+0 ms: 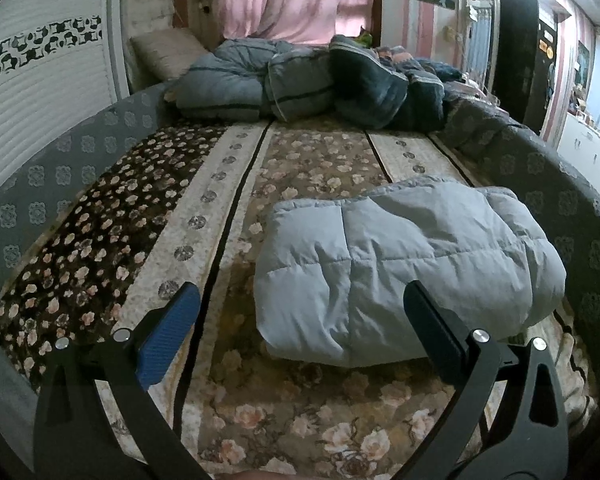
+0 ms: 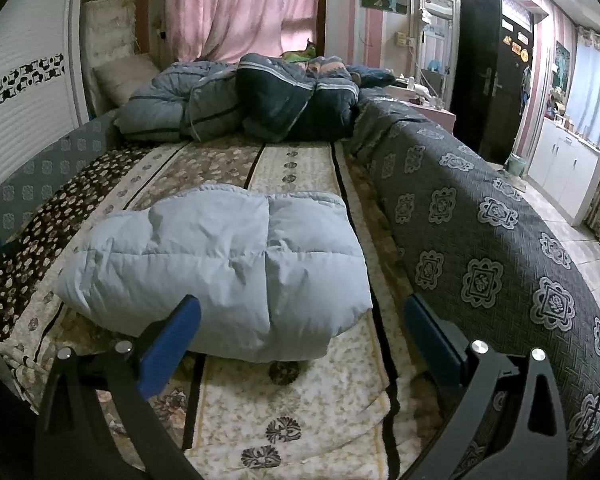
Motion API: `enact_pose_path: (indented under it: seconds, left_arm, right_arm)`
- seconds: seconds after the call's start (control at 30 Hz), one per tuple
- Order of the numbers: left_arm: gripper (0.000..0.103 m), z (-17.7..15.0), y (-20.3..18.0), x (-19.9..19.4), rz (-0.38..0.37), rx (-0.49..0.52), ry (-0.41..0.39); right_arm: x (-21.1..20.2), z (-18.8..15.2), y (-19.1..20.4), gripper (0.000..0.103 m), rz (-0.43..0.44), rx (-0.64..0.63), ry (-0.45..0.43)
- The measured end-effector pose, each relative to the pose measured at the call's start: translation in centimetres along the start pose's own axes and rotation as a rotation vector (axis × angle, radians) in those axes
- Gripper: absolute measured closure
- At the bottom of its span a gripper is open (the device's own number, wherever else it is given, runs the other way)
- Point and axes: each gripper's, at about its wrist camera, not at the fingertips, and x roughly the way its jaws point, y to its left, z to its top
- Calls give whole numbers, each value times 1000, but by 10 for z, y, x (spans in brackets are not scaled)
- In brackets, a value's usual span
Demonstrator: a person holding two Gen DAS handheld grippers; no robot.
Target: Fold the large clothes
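I'm seeing the folded pale blue puffer jacket (image 1: 404, 268) lying on the floral bedspread (image 1: 308, 156), close to its right edge. I'm holding the left gripper (image 1: 300, 336) and right gripper (image 2: 300, 340) spread, empty, just short of its near hem; bare bedspread is lying leftward.

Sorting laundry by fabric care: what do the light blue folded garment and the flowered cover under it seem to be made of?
The light blue quilted puffy garment looks like a smooth woven shell, probably nylon or polyester, over down or fibre fill: stitched panels bulge and crease softly. The brown and cream flowered bed cover looks like plush fleece or flannel, matte with a fuzzy nap, though that is uncertain.
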Motion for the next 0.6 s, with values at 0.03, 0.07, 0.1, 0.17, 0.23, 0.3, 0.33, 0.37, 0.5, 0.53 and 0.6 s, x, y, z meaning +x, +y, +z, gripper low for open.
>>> enact_pose_path:
  seconds: [0.03,0.07,0.1,0.17,0.23,0.3,0.33,0.37,0.5,0.53,0.6]
  left_arm:
    - [3,0,0,0,-2,4,-1]
    - [3,0,0,1,-7,5,-1]
    - [3,0,1,1,-11,4,-1]
    - [3,0,3,2,-18,-1,1]
    - [3,0,2,3,-20,1,5]
    - [3,0,3,6,-19,0,12]
    - [3,0,3,7,-18,-5,16]
    - [3,0,4,8,-17,-12,18]
    - [3,0,6,7,-18,-28,21]
    - [3,0,5,7,-18,-27,20]
    - [3,-1,5,8,-19,-23,22]
  right_arm:
    - [1,0,-1,2,0,5,-5]
    - [2,0,-1,2,2,9,-3]
    - [4,0,-1,2,4,11,2]
    - [6,0,1,2,7,5,7]
    - [6,1,4,2,7,-11,8]
    - [7,1,8,2,9,-30,7]
    - [8,2,8,2,8,-37,10]
    - [9,2,8,2,6,-39,14]
    - [12,3,5,2,7,-32,25]
    - [12,3,5,2,9,-31,24]
    - [12,4,5,2,11,-36,24]
